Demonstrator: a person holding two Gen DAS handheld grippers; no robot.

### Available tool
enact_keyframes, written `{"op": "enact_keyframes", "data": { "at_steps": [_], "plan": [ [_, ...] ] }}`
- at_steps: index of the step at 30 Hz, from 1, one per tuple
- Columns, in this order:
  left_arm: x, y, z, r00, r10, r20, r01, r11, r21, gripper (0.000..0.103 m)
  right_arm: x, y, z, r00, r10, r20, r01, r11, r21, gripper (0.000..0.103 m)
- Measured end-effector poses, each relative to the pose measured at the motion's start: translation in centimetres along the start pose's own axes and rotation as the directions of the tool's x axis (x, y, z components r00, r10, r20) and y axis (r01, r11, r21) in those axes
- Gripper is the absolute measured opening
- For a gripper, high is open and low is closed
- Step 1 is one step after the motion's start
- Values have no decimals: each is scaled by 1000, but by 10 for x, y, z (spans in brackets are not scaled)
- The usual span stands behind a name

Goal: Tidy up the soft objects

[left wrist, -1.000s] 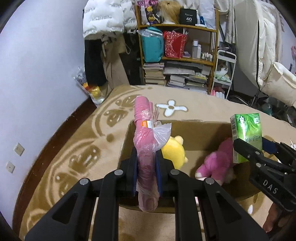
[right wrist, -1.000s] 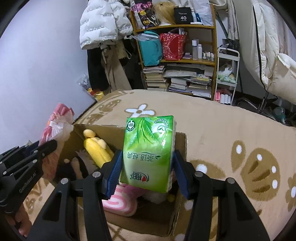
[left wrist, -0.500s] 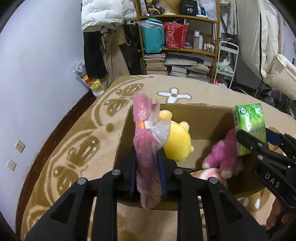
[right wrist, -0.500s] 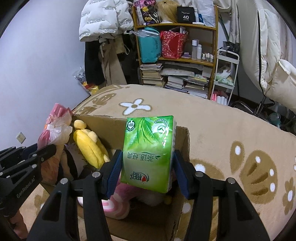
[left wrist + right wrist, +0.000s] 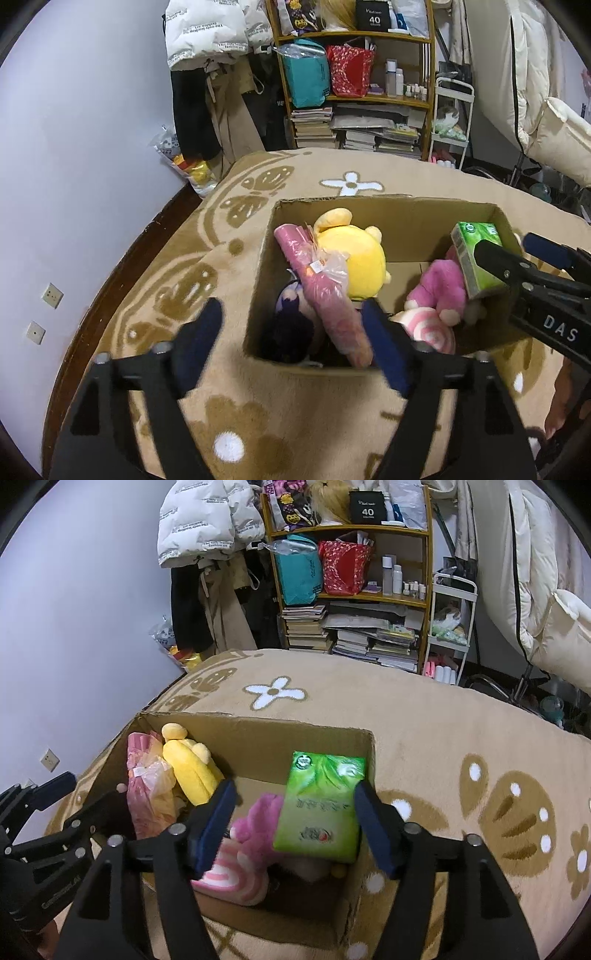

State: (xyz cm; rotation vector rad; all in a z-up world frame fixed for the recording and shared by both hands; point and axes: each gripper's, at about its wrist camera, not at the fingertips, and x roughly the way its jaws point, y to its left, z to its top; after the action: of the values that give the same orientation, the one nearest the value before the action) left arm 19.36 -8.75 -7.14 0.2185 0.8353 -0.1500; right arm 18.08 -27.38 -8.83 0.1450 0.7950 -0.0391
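An open cardboard box [image 5: 402,210] [image 5: 258,734] sits on the beige rug. Inside lie a yellow plush [image 5: 351,258] [image 5: 192,771], a pink plush [image 5: 439,288] [image 5: 258,819], a pink-and-white striped plush [image 5: 428,330] [image 5: 232,878] and a dark plush [image 5: 291,325]. My left gripper [image 5: 291,339] is open over the box's near left side; the pink bagged roll [image 5: 325,291] [image 5: 147,794] leans free inside the box. My right gripper [image 5: 295,819] is open; the green tissue pack [image 5: 319,808] [image 5: 476,258] tilts between its jaws over the box's right side.
A cluttered wooden bookshelf [image 5: 354,85] with bags and books stands behind the rug. Coats [image 5: 214,92] hang at its left. A white cart [image 5: 448,125] and a cream chair [image 5: 557,136] stand at the right. A purple wall runs along the left.
Both grippers moved over the box and opened. The pink roll dropped from the left gripper into the box. The green pack came loose in the right gripper and tilts downward.
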Motion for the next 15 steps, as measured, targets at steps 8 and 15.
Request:
{"op": "enact_keyframes", "data": {
  "at_steps": [8,15],
  "plan": [
    [-39,13,-9,999,11,42,-11,1000,-3,98,-36,0,-3,999,26,21,-26,1000,10,96],
    [-80,19,-20,996,33,86,-33,999,-2,101,-80,0,-6,996,31,83,-33,999,18,103]
  ]
}}
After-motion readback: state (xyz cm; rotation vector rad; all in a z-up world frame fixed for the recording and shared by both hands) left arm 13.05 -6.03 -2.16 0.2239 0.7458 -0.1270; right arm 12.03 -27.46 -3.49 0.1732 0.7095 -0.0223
